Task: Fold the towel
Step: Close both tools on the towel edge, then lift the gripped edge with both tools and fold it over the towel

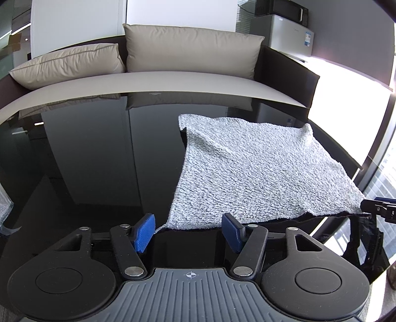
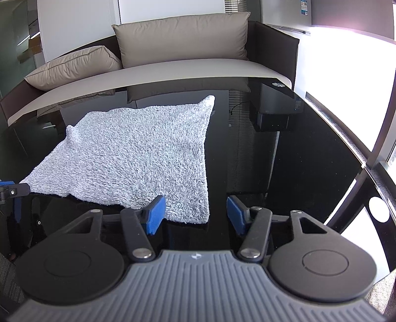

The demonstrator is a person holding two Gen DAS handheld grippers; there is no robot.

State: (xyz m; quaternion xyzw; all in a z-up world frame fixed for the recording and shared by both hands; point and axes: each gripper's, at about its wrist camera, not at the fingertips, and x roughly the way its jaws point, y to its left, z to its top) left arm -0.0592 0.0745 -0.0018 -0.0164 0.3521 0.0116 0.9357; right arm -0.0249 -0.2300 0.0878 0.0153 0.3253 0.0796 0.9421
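Note:
A light grey fluffy towel [image 1: 259,168] lies spread flat on a glossy black table [image 1: 86,161], with a small ridge near its far left corner. My left gripper [image 1: 188,220] is open, low over the table; the towel's near left corner lies between its blue pads [image 1: 144,231], which do not press on it. My right gripper [image 2: 195,201] is open too, with the near right corner of the towel [image 2: 138,148] between its pads [image 2: 156,215]. Each gripper shows at the edge of the other's view.
Behind the table [image 2: 284,161] stands a dark sofa [image 1: 160,81] with beige cushions [image 1: 190,52]. At the back right a microwave [image 1: 284,10] sits on a small fridge [image 1: 292,34]. A bright window [image 2: 346,86] runs along the right.

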